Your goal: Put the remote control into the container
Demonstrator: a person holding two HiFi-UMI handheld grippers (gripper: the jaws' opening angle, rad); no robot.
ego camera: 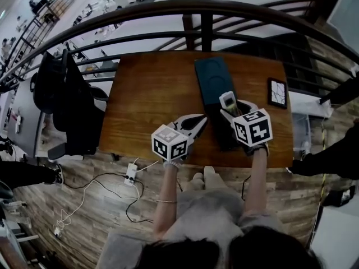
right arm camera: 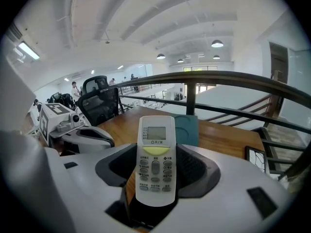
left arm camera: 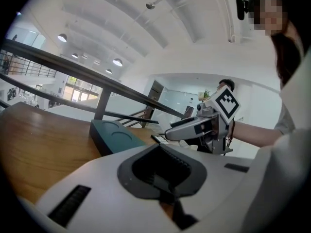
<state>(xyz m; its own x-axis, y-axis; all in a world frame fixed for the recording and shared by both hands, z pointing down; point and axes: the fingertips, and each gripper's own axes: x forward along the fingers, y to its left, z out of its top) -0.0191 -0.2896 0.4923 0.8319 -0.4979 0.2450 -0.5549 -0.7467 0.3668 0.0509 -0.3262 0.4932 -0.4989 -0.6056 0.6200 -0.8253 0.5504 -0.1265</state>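
Right gripper (ego camera: 235, 112): jaws are clamped on the sides of the white remote control (right arm camera: 155, 159), which is held lengthwise between the dark pads (right arm camera: 194, 171), display end pointing forward past the jaw tips, buttons facing up. In the head view the remote control is seen raised above the wooden table (ego camera: 151, 94), over the near end of the dark teal container (ego camera: 213, 80); whether the two touch cannot be told. The container lies at 12 o'clock from the right gripper, its long axis running away from the person, with two round recesses visible in its top in the left gripper view. Left gripper (ego camera: 197, 122): jaws are pressed together at the tips, nothing between them; it is held at 9 o'clock from the right gripper, over the near table edge. A small dark-framed tile (ego camera: 277, 92) is noted on the table at 2 o'clock from the right gripper, well apart from the container. A black office chair (ego camera: 61, 94) stands off the table at 9 o'clock. A white power strip (ego camera: 130, 174) with its cable lies on the plank floor at 7 o'clock from the left gripper.
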